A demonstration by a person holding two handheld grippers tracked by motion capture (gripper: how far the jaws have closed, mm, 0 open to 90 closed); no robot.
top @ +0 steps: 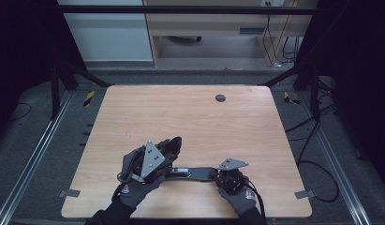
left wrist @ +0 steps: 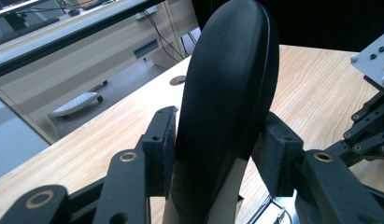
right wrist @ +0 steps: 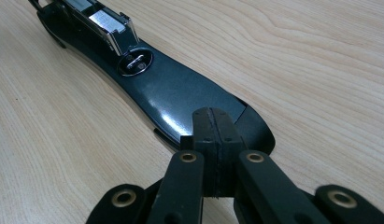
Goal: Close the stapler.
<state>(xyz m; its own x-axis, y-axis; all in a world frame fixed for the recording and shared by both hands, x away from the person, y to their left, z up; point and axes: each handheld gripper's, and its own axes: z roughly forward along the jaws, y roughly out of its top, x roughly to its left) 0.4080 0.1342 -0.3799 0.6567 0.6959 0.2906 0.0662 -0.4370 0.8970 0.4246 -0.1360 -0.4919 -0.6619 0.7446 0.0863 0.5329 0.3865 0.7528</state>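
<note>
Closed right gripper (right wrist: 213, 140) presses the stapler base (right wrist: 180, 93); left gripper (left wrist: 217, 149) clasps its raised top (left wrist: 227, 84). Wooden table (top: 190, 117) lies bare toward far edge.

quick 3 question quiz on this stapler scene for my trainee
1. True or false: the right gripper has its jaws spread wide.
2. What sits between the jaws of the left gripper? A the stapler's black top arm; B a mug; C a pen.
3. Fill in: the stapler base lies on a ____ table.
Key: 1 false, they are shut; 2 A; 3 wooden.
</note>
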